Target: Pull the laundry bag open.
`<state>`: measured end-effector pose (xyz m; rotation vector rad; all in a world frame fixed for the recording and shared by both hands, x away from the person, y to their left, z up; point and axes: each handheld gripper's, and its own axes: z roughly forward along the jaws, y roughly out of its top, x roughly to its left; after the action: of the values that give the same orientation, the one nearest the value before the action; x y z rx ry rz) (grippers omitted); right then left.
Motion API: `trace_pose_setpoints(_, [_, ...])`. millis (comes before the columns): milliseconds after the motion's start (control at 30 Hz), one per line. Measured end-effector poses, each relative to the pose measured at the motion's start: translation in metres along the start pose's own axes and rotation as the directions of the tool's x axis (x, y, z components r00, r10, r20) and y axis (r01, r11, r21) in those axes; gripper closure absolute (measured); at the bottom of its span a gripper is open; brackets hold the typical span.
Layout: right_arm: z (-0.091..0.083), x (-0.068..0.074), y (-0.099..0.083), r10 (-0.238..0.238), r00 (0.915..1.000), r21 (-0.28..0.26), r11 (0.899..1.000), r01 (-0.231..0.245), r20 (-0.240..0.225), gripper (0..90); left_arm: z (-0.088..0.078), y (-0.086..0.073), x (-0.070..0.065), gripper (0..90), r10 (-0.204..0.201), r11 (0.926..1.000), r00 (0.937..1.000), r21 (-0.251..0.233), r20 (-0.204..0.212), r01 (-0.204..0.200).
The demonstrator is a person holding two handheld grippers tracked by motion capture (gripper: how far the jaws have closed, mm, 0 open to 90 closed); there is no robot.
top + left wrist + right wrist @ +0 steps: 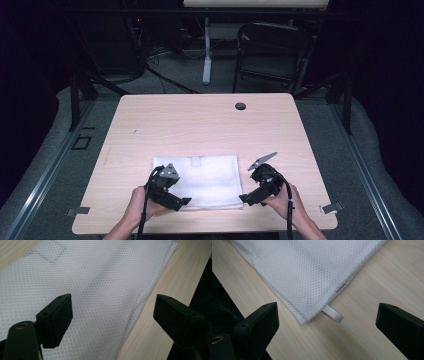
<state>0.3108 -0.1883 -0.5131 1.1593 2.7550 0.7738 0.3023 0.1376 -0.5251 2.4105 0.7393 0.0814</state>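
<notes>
A white mesh bag [205, 180] lies flat near the front edge of the wooden table [200, 125]. My left gripper [184, 201] hovers over the bag's near-left corner, jaws wide open, mesh [100, 290] and its front edge between them. My right gripper [244, 199] is open at the near-right corner [303, 319], where a small white loop tab [333, 314] sticks out onto the wood. Nothing is held by either gripper.
A small dark round grommet [240, 106] sits at the table's far side. Metal clips [331, 207] mark the front corners. Beyond the table stand a folding chair [270, 50] and a white post [206, 50].
</notes>
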Motion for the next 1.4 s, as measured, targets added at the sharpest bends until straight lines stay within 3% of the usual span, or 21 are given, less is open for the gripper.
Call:
trace_pose_setpoints(200, [0.003,0.001,0.001,0.001,1.0,0.008,1.0,-0.001,-0.005,6.0,0.011,0.002,-0.005,20.5,0.034,0.999,0.9992,0.029,0.023,-0.035])
trace_pose_setpoints(400, [0.005,0.003,0.002,-0.002,0.9999,0.005,1.0,0.002,-0.017,7.9,0.021,0.004,-0.01,34.9,0.075,0.9953,0.9963,0.059,0.041,-0.077])
trace_pose_setpoints(700, [0.006,0.004,0.002,0.005,0.9999,0.004,1.0,-0.005,-0.013,9.8,0.032,0.004,-0.016,50.2,0.145,0.9802,0.9874,0.127,0.064,-0.152])
trace_pose_setpoints(1000, [0.008,0.006,0.003,0.005,0.9998,0.007,1.0,-0.005,-0.022,14.0,0.038,0.001,-0.016,71.1,0.166,0.9712,0.9846,0.164,0.054,-0.173])
trace_pose_setpoints(1233, [0.008,0.009,0.005,-0.006,0.9998,0.006,1.0,0.006,-0.017,16.8,0.04,0.002,-0.016,81.0,0.186,0.9673,0.9813,0.166,0.05,-0.192])
trace_pose_setpoints(1400, [0.009,0.013,0.005,-0.022,0.9996,0.003,1.0,0.023,-0.017,23.4,0.039,0.003,-0.017,86.6,0.204,0.9642,0.9778,0.163,0.05,-0.209])
